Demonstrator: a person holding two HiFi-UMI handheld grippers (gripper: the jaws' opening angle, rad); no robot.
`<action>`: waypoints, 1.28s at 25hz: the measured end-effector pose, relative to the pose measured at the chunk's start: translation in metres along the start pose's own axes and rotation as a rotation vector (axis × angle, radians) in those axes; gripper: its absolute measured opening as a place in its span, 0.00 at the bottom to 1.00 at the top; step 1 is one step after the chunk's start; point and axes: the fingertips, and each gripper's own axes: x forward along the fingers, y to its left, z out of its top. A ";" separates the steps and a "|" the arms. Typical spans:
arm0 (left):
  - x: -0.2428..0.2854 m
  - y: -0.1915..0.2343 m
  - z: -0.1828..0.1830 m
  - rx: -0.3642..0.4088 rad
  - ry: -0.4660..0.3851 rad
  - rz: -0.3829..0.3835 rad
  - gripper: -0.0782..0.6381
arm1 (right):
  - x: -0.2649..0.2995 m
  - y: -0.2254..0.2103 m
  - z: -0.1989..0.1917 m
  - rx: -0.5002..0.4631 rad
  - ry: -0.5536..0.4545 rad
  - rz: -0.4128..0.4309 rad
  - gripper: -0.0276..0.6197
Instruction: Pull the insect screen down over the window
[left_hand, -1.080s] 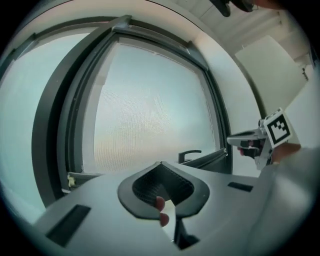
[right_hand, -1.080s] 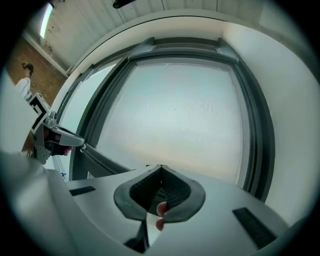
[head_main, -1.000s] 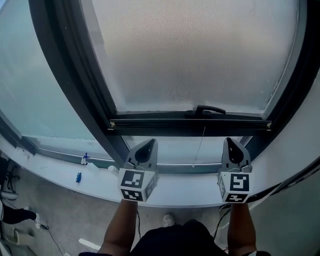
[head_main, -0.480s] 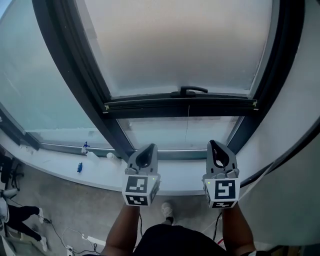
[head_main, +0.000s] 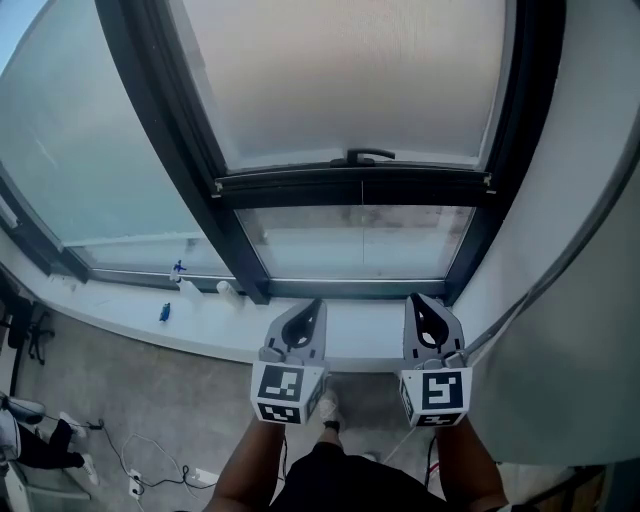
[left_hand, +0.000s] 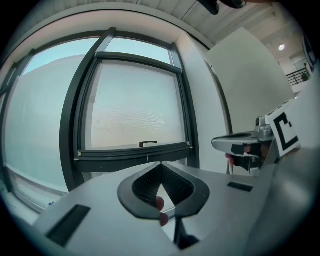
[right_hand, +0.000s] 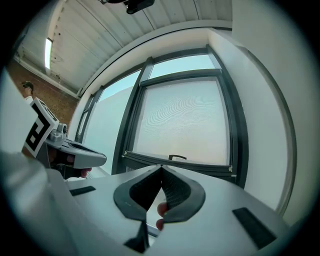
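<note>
Jaws pressed together, nothing between, on left gripper (head_main: 311, 305) and right gripper (head_main: 416, 301) alike. Side by side over the pale window sill (head_main: 200, 322), touching nothing. Ahead, insect screen (head_main: 350, 90) covering most of the window, bottom bar (head_main: 350, 186) with handle (head_main: 368, 155) short of the sill.

Small blue object (head_main: 164, 312) on white sill (head_main: 105, 306)

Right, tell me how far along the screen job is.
Mostly done: the insect screen covers the upper window, its bottom bar and handle sitting partway down. In hand: nothing; the left gripper and right gripper are shut, empty, touching nothing. Left: the lower pane looks uncovered, so the bar needs pulling to the sill.
</note>
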 end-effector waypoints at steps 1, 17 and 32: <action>-0.006 -0.007 -0.001 -0.001 0.000 0.000 0.11 | -0.009 0.002 -0.003 0.002 0.007 0.008 0.05; -0.082 -0.048 -0.019 -0.026 0.004 0.011 0.11 | -0.091 0.035 -0.016 0.023 0.026 0.027 0.05; -0.170 -0.020 -0.046 -0.069 0.002 -0.015 0.11 | -0.142 0.117 -0.001 0.009 -0.016 -0.050 0.05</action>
